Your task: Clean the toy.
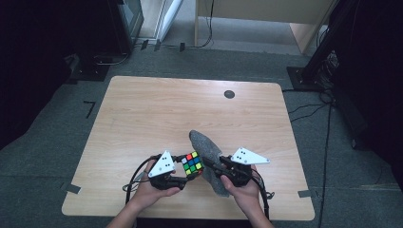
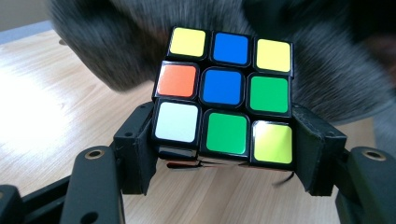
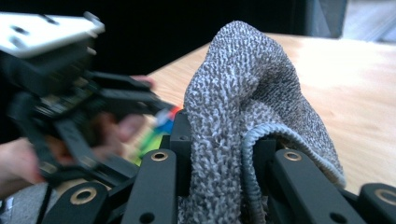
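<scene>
1. Left hand-held gripper [image 1: 186, 175]: held in the person's left hand [image 1: 153, 189] at the near-left part of the light wooden table [image 1: 142, 114]. A grey three-cornered plate sits on its top, and a black cable trails from it toward the near table edge.
2. Left hand-held gripper state: the jaws are closed on the multicoloured plastic puzzle cube [image 1: 192, 163], one jaw on each opposite side of its lowest layer, as the left gripper view shows [image 2: 224, 140].
3. Puzzle cube position: near the front centre of the table, between the two hand-held grippers. In the left gripper view the cube [image 2: 225, 95] is raised clear of the table surface. Its facing side shows yellow, blue, yellow in the top row; orange, blue, green in the middle row; white, green, yellow-green in the bottom row.
4. Grey knitted cloth [image 1: 206, 154]: lies just right of the cube, running from table centre toward the near edge. Whether cloth and cube touch cannot be told.
5. Right hand-held gripper [image 1: 213, 167]: held in the person's right hand [image 1: 244, 190], right of the cloth.
6. Right hand-held gripper state: the jaws are clamped narrowly on a bunched fold of the cloth [image 3: 247, 121], which rises between them in the right gripper view [image 3: 219, 154].
</scene>
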`<action>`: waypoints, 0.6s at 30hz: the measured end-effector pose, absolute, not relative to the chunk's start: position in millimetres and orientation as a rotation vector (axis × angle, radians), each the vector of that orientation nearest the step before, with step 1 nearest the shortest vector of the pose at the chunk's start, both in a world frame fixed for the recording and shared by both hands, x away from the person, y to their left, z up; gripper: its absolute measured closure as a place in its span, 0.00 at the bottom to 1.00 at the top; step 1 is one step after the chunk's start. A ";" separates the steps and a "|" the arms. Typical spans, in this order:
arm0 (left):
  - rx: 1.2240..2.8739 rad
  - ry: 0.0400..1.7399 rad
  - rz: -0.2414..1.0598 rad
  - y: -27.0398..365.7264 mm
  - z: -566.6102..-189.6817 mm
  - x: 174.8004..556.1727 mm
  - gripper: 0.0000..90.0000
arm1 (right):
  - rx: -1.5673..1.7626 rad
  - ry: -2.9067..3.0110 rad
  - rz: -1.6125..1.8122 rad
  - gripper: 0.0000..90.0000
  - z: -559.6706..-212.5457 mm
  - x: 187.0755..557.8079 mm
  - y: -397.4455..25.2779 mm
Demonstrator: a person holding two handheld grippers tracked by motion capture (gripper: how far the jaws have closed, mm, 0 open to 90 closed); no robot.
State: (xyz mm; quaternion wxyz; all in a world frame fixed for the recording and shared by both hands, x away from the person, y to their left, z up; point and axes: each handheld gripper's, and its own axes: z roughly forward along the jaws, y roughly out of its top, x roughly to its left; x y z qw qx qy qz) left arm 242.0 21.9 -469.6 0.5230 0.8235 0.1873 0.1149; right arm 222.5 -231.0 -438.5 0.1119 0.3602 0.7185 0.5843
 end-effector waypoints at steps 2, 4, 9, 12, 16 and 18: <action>1.982 0.442 0.286 20.5 -469.4 240.8 0.38 | 1.026 2.117 1.709 0.79 -433.5 218.5 -226.0; 1.990 0.443 0.299 20.3 -468.7 240.5 0.38 | 1.012 2.117 1.689 0.79 -431.3 215.5 -221.8; 2.035 0.442 0.374 16.7 -468.0 238.7 0.38 | 0.936 2.144 1.637 0.78 -427.7 210.0 -214.8; 2.058 0.463 0.410 13.9 -467.3 238.1 0.38 | 0.906 2.161 1.651 0.78 -424.4 206.7 -210.4; 2.104 0.453 0.476 8.2 -466.3 234.0 0.38 | 0.887 2.229 1.581 0.78 -428.7 206.1 -200.4; 2.123 0.443 0.503 5.3 -467.0 232.1 0.38 | 0.888 2.266 1.541 0.77 -432.5 206.5 -195.3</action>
